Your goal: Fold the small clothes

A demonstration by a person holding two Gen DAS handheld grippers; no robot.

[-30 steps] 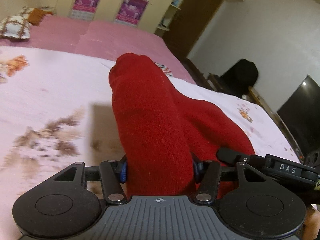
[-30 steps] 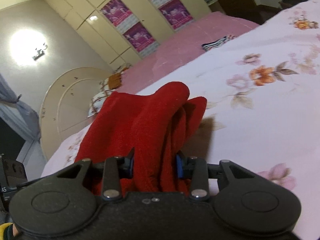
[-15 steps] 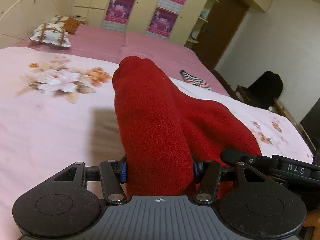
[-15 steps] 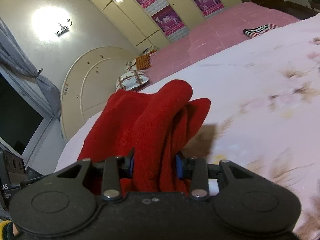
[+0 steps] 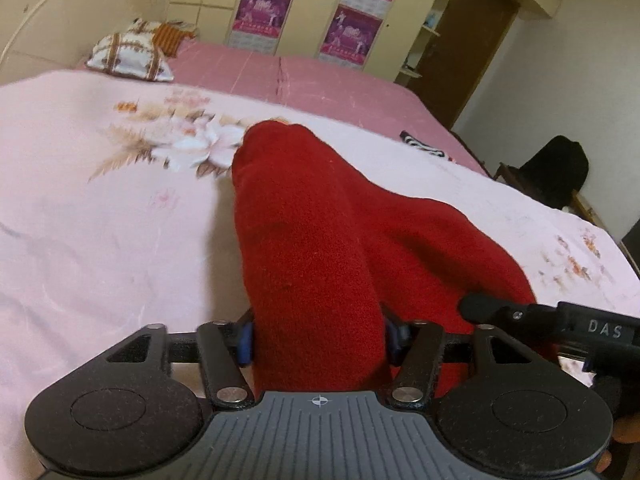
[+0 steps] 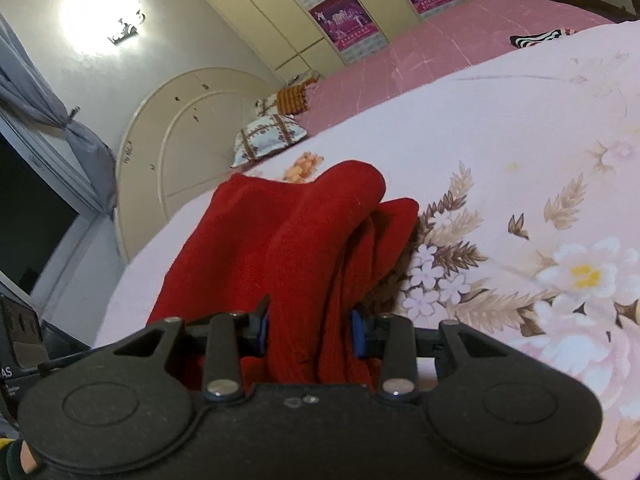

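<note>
Item: red knitted garment [image 5: 320, 248], small, thick fleecy knit, bunched into rounded folds. Location: on the bed, over the pale floral bedspread [image 5: 100, 240], gathered between both tongs and draped forward from them.

Handling, judged: light, soft, limp; no stiffness, no fragile parts. Fuzzy surface, so unlikely to slip from rubber pads. Bulky when doubled, prone to sagging and unrolling once let go. Springy loft likely to push a fold back open unless pressed flat.

Left tongs [image 5: 320, 340]: jaws opening, garment between them; blue pads at either flank of a thick roll of cloth, seemingly touching it, grip easing.

Right tongs [image 6: 310, 334]: clenched on a narrower, pleated bunch of the same garment, several layers pinched together.

Where to take hold, judged: at edges or corners, single or double layer, not mid-bundle; one tong per corner, well apart, to keep the fold line straight.

Also present: patterned pillow [image 5: 128, 54] near the headboard, striped cloth [image 5: 424, 146] farther across the bed.
</note>
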